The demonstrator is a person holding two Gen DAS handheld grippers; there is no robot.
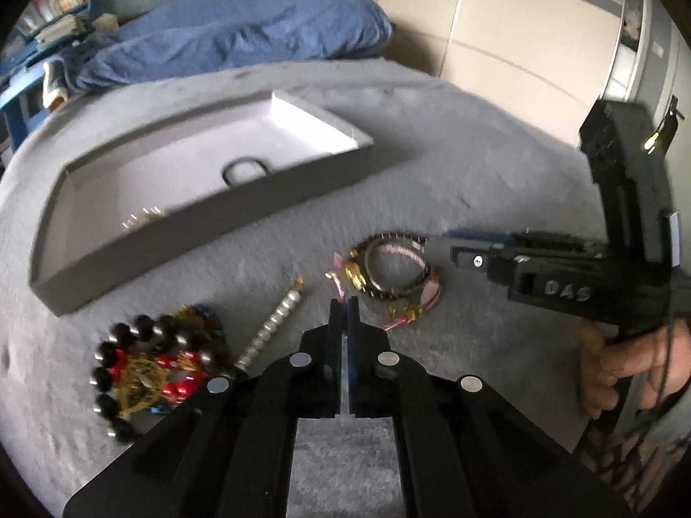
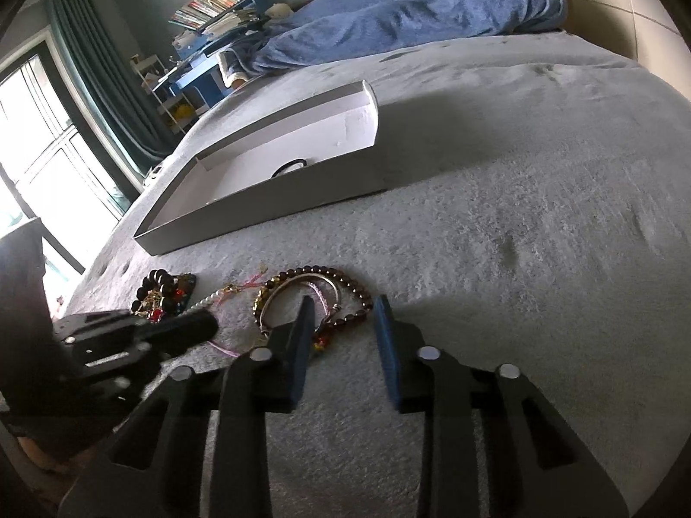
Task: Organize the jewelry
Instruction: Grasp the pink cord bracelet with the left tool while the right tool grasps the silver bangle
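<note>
Left gripper (image 1: 344,306) closed (empty) near bracelets (image 1: 391,274), box (image 1: 207,211) behind

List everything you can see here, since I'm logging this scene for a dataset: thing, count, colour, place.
Box: one, grey outside, white inside, on the bed behind the jewelry.
Black ring: one, inside the box.
Gold piece: one, small and blurred, inside the box near its front wall.
Bracelet pile: one, dark beads, silver bangle, pink cord, on the bedcover before the right gripper.
Bead cluster: one, black, red and gold, left of the pearl strand.
Pearl strand: one, white.
Bedcover: one, grey.
Duvet: one, blue, far end.
Bookshelf: one, blue, far left.
Left gripper: black, shut.
Right gripper: black, blue pads, open.
</note>
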